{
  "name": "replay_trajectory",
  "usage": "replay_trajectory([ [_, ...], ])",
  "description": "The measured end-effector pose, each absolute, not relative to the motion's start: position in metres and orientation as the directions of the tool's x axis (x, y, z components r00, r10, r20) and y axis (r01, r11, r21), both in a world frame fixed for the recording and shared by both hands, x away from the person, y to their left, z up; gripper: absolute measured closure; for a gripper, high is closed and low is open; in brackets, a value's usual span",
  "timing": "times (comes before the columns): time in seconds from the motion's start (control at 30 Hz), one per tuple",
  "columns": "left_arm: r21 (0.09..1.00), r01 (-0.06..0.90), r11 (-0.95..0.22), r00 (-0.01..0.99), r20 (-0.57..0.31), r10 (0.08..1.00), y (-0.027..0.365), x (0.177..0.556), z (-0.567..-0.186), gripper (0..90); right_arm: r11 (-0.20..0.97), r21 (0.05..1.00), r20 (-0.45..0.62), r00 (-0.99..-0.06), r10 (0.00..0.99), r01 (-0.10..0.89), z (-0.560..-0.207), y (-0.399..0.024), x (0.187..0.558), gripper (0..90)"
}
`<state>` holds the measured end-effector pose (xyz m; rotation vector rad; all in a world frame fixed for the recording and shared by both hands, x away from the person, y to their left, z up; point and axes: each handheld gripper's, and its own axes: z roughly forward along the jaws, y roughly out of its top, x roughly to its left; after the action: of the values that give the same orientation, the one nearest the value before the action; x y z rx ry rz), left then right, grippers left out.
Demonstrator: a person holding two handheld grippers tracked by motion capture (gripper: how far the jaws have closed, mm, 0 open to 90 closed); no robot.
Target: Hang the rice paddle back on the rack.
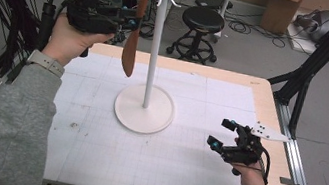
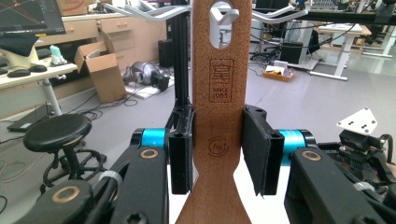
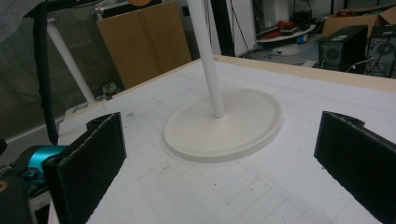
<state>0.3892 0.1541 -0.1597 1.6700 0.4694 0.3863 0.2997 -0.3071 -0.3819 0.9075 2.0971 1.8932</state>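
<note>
Left gripper view: 1 brown wooden spatula point(image 2: 218, 116), flat handle with oval hole and burned-in stamps, hangs upright; hole sits on white hook point(image 2: 223, 15) of stand point(image 1: 152, 60). Left gripper point(image 2: 218, 149) jaws clamped on handle's 2 edges. High view: 1 white stand on table point(image 1: 188, 177); right gripper point(image 1: 224, 133) low near table, jaws apart, holding nothing.

Wooden spatula point(image 1: 130, 49) held upright by the left tool point(image 1: 125, 17) beside the white hook stand point(image 1: 151, 70), right tool point(image 1: 223, 134) rested low over the table point(image 1: 179, 171), jaws parted.
</note>
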Motion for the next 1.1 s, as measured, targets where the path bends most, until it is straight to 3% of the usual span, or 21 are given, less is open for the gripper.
replay_trajectory([
  [0.8, 0.989, 0.074, -0.132, 0.854, 0.006, 0.520, 0.145, 0.389, -0.165, 64.3, 0.014, 0.949, 0.259, -0.802, 0.539, 0.316, -0.382, -0.306, 0.300, 1.0],
  [1.1, 0.991, 0.065, -0.118, 0.865, 0.003, 0.502, 0.153, 0.381, -0.164, 50.0, 0.017, 0.948, 0.258, -0.802, 0.539, 0.317, -0.383, -0.306, 0.300, 1.0],
])
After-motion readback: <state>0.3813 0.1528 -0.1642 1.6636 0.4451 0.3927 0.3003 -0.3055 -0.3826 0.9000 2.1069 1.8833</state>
